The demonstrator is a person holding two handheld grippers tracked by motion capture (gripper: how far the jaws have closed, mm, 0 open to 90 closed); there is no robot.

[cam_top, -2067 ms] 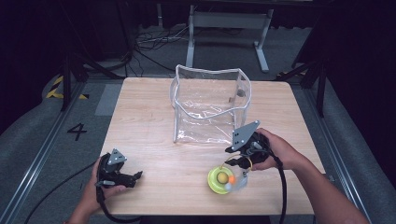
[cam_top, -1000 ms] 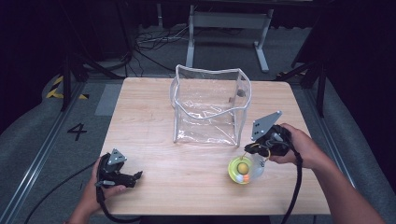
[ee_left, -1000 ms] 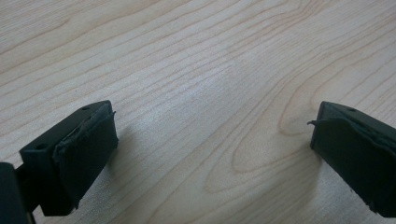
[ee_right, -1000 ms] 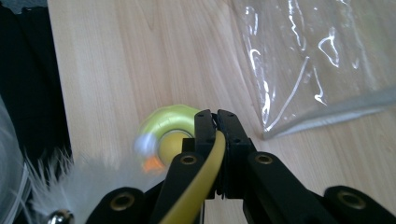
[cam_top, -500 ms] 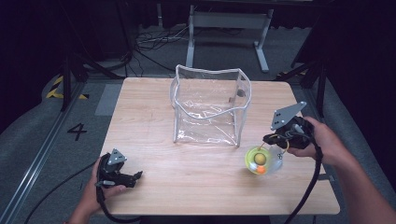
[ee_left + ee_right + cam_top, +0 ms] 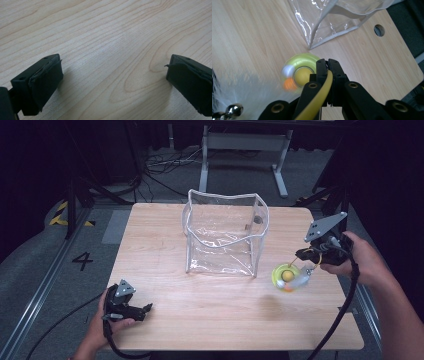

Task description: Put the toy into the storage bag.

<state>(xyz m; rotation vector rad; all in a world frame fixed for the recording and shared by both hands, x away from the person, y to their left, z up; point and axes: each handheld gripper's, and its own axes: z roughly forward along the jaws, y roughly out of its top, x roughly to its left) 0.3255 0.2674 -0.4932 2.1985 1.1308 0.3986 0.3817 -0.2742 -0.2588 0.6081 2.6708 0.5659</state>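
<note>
Hanging from the right gripper [image 6: 306,254] by a yellow strap [image 6: 318,100], a round yellow-green toy [image 6: 287,276] sits a little above the counter [image 6: 210,320], near its right side. In the right gripper view the two jaws are pressed together on this strap, with no gap between them. The toy has a yellow ball in its middle and blurred orange and white spots at its rim; it looks blurred in both views. Some white feathers [image 6: 244,95] and a small metal bell [image 6: 233,110] show at the lower left of the right gripper view.

A clear plastic bag [image 6: 225,232] with a grey-white border stands upright and open in the middle of the counter, just beside the toy on its left.

The left gripper [image 6: 131,309] is low at the front left of the counter. Its jaws are wide apart and hold nothing; between them is bare wood.
</note>
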